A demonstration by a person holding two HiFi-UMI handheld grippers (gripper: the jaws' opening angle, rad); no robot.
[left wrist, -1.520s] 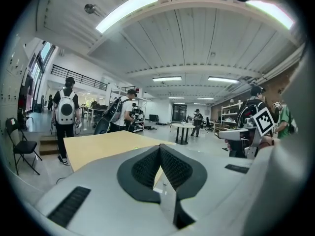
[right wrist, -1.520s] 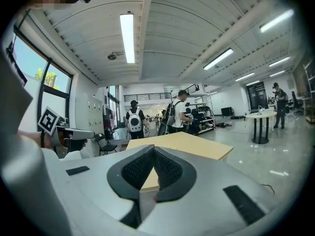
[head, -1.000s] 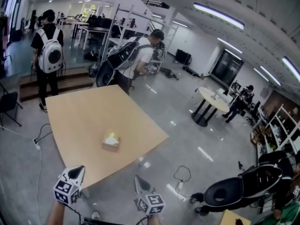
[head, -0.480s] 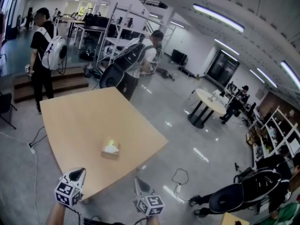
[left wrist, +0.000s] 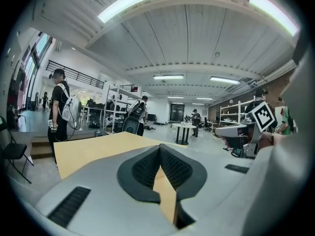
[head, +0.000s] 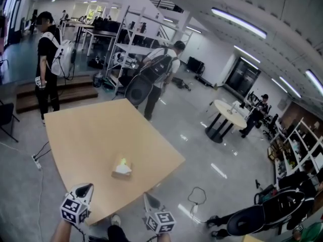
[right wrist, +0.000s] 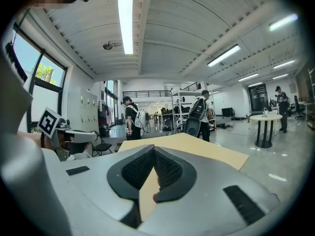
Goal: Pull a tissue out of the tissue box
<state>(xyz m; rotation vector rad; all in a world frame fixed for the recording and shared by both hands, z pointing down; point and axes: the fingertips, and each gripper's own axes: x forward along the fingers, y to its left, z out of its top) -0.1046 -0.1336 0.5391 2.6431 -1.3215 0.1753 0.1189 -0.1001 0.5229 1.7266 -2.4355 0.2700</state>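
Observation:
A tan tissue box [head: 121, 170] with a white tissue sticking up from its top sits near the front edge of the light wooden table [head: 91, 130]. My left gripper [head: 89, 185] hovers at the table's front edge, just left of and short of the box, jaws shut and empty. To the right of it, my right gripper [head: 146, 195] hangs over the floor off the table's front corner, also shut and empty. In the left gripper view the left gripper [left wrist: 160, 146] shows pads pressed together over the table [left wrist: 93, 149]. The right gripper [right wrist: 153, 147] looks the same; the box is hidden in both.
A person with a white backpack [head: 48, 59] stands beyond the table's far left. Another with a black backpack [head: 156, 69] stands by metal shelving [head: 126, 44]. A round table [head: 228, 111] is at the right, a cable [head: 197, 195] and a black bag [head: 262, 217] on the floor.
Both grippers have come closer to the table, still shut, and the box now lies nearer them. The person with the black backpack has moved right, away from the table's far corner.

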